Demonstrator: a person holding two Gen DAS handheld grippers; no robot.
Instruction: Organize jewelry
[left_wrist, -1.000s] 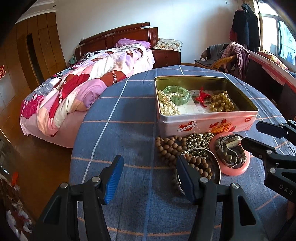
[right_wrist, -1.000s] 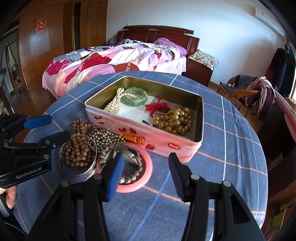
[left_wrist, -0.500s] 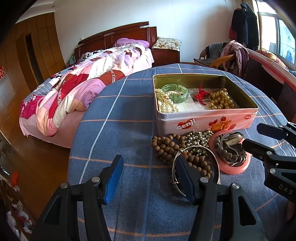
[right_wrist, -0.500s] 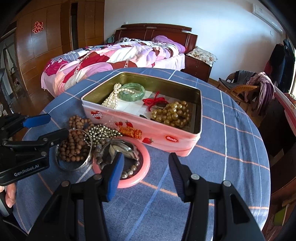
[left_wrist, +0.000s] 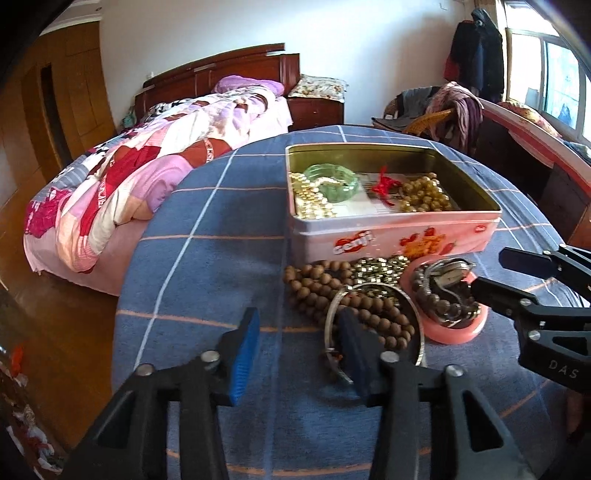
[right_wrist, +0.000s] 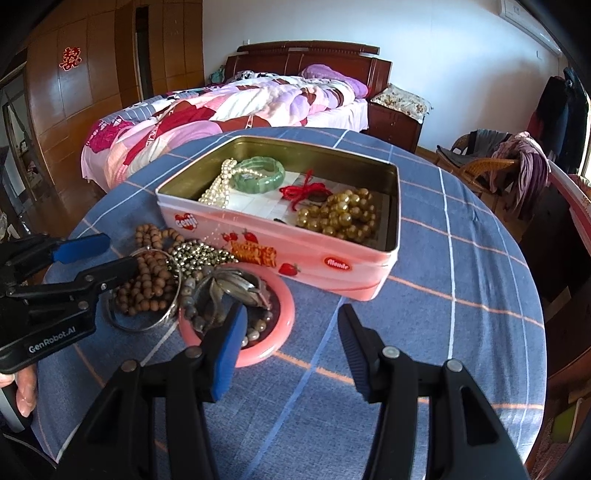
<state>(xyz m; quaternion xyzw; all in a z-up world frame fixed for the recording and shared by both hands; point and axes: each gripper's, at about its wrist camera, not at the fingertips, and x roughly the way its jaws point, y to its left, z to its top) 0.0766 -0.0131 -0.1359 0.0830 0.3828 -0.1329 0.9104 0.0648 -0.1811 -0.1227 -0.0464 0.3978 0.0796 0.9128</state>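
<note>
1. Blue-padded left claw (left_wrist: 295, 343) over the bench (left_wrist: 207, 280), jaws just drawn closer yet still parted; right finger (left_wrist: 354, 350) inside the thin silver metal bangle (left_wrist: 373, 325), left finger outside it, pads not seen pressing on the rim.
2. Lying within and beside that bangle: a string of round brown wooden beads (left_wrist: 332, 291), with a heap of small brassy metal beads (left_wrist: 380, 267) just behind.
3. Blue-padded right claw (right_wrist: 288, 350) about half open, nothing between its jaws; left finger in front of the round pink shallow dish (right_wrist: 284, 317).
4. Heaped in that dish: a silver wristwatch (right_wrist: 236, 284) and a grey bead bracelet (right_wrist: 195, 314).
5. Just behind both piles, touching or nearly so: a pink rectangular biscuit tin (right_wrist: 314, 258), open-topped, gold inside.
6. Inside the tin: a white pearl string (right_wrist: 218, 188) at the left, a translucent green bangle (right_wrist: 258, 175) beside it, a red knotted cord (right_wrist: 303, 192) in the middle, a cluster of large golden beads (right_wrist: 340, 214) at the right.
7. Covering the round bench: a blue cloth with pale and orange check lines.
8. Beyond the bench: a bed with a pink patchwork quilt (right_wrist: 207, 118) and dark wooden headboard.
</note>
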